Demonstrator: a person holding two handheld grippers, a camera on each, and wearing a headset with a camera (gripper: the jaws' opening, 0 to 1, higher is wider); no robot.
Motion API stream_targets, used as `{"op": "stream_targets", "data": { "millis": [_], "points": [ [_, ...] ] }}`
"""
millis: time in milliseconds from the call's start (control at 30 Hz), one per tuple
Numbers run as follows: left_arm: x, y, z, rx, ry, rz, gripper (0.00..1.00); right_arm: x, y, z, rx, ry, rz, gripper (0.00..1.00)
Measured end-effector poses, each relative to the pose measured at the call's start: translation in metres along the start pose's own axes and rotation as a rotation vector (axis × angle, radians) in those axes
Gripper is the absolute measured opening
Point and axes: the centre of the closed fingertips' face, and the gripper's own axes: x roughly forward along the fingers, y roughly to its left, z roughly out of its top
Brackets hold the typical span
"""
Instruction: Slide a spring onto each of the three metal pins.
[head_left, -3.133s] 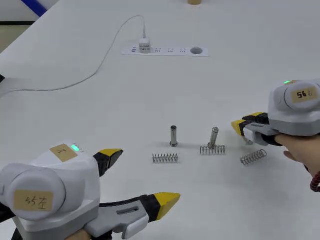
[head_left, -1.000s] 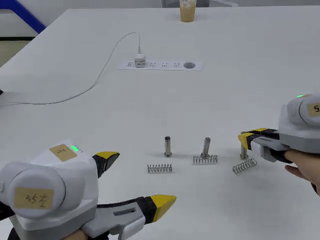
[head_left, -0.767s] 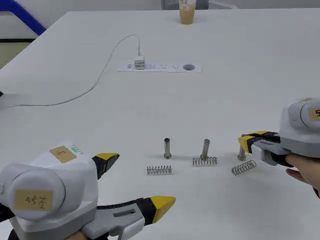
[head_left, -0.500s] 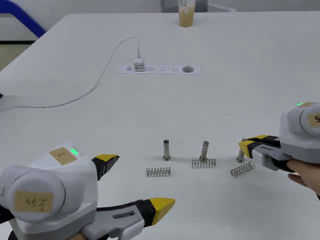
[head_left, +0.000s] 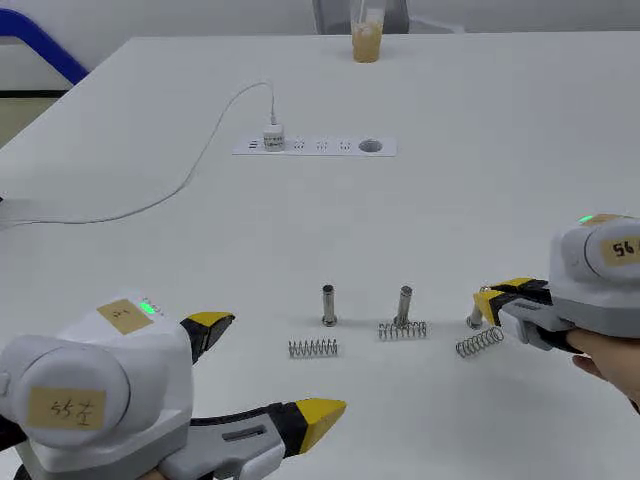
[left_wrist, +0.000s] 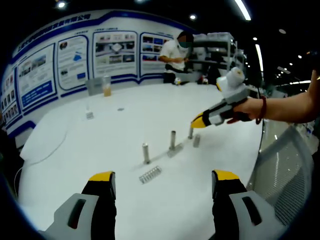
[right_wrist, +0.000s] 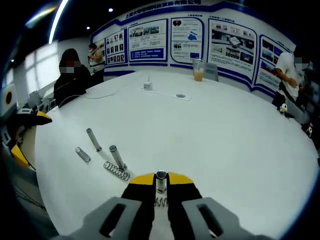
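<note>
At the right end of the row on the white table, the right gripper has its yellow-tipped jaws pinched on the third short steel pin, probably to steady it upright (its base is hidden). The left steel pin and middle steel pin stand free. Small coiled wire springs lie flat in front of the pins, none threaded on: the left spring, the middle spring and the right spring. The left gripper hovers near the person with its jaws wide apart, likely ready to fetch a spring.
</note>
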Motion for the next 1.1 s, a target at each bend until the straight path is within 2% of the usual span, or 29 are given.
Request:
{"op": "stream_targets", "data": {
  "millis": [533, 867, 1100],
  "points": [
    [0.0, 0.001, -0.001, 0.014, 0.011, -0.002, 0.8, -0.001, 0.001, -0.001, 0.014, 0.005, 0.012, 0.1],
    [-0.001, 0.005, -0.003, 0.023, 0.018, -0.005, 0.78, -0.01, 0.005, 0.006, 0.004, -0.039, 0.047, 0.23],
    [0.003, 0.014, -0.013, 0.049, 0.047, 0.003, 0.76, -0.02, 0.011, 0.012, 0.003, -0.08, 0.084, 0.32]
  ]
}}
